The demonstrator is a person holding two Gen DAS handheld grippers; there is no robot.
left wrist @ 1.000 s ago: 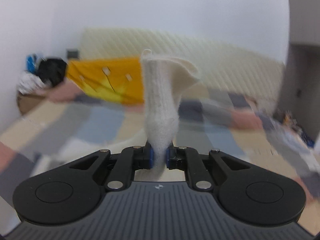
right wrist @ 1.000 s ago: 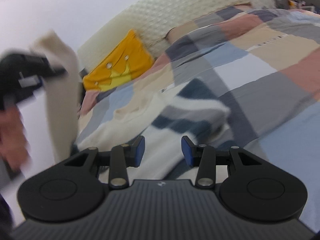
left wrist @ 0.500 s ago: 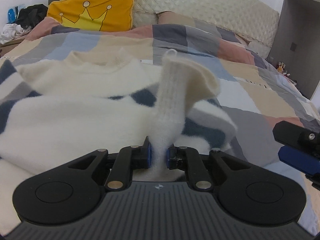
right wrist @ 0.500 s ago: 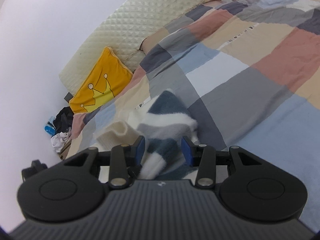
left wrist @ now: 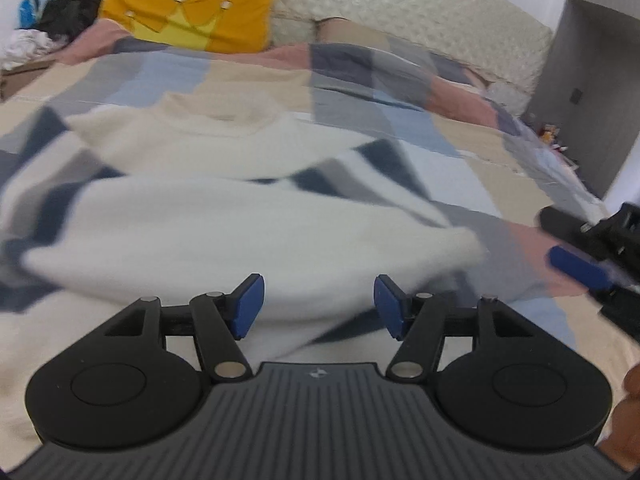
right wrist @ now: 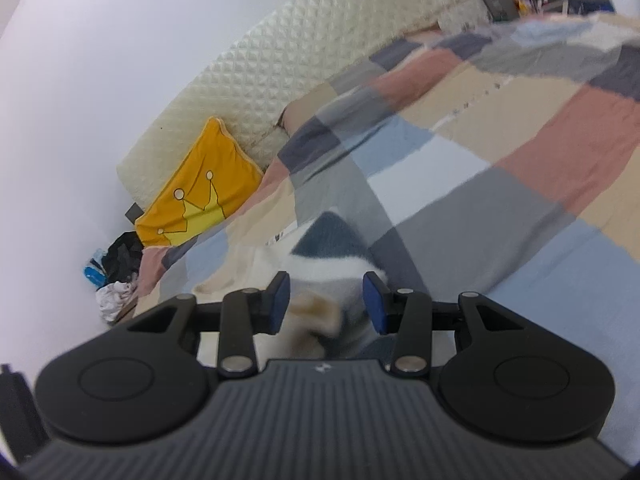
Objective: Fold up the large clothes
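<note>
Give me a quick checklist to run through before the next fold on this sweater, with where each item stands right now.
1. Left gripper released: ok, jaws wide open, nothing between them.
2. Right gripper free: ok, jaws open, fabric lies beneath, not pinched.
3. Cream knit sweater with navy and grey patches resting on the patchwork bedspread: ok.
4. Sleeve folded in over the body: cannot tell, the picture is blurred.
5. Collar lying flat towards the headboard: ok.
6. Orange crown pillow apart from the sweater: ok.
</note>
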